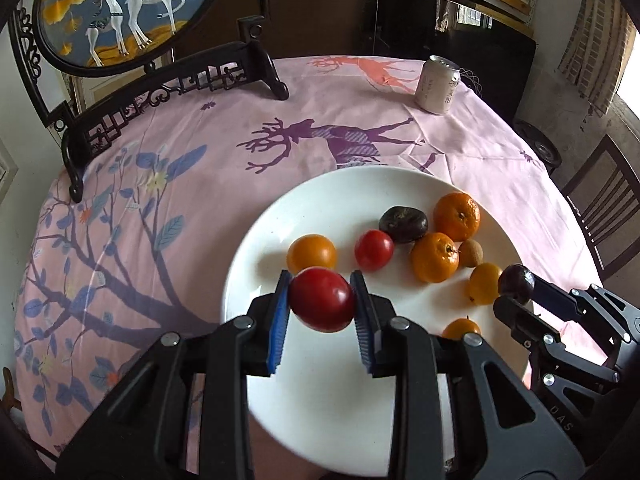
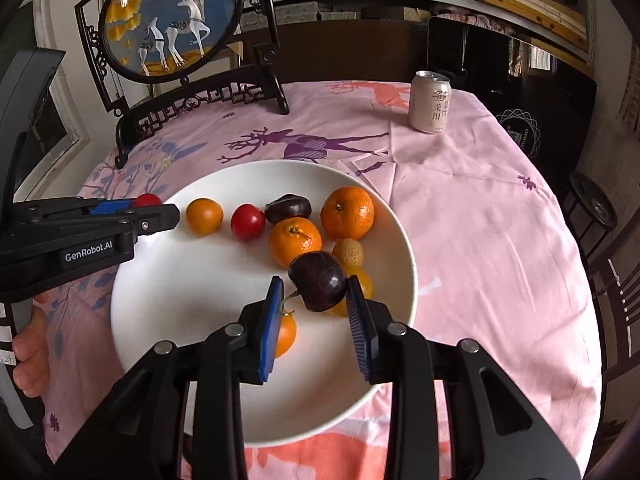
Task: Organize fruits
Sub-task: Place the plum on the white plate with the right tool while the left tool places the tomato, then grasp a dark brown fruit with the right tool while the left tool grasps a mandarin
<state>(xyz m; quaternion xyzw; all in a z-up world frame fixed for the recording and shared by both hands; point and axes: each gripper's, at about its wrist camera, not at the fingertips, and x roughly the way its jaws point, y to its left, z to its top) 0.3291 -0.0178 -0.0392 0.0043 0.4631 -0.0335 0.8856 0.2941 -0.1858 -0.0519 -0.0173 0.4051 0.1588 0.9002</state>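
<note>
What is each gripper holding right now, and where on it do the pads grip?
Left gripper: red fruit, pinched across its sides. Right gripper: dark purple fruit; one pad visibly touches its side, the other contact is unclear.

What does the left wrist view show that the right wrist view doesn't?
Left wrist only: the red fruit seen whole, pinched in the left hand-held gripper; a kiwi-like brown fruit.

Right wrist only: the person's fingers under that gripper's handle; the dark plum close up in the right hand-held gripper.

Both: the plate with oranges and small fruits, the can, the deer screen and the pink cloth.
</note>
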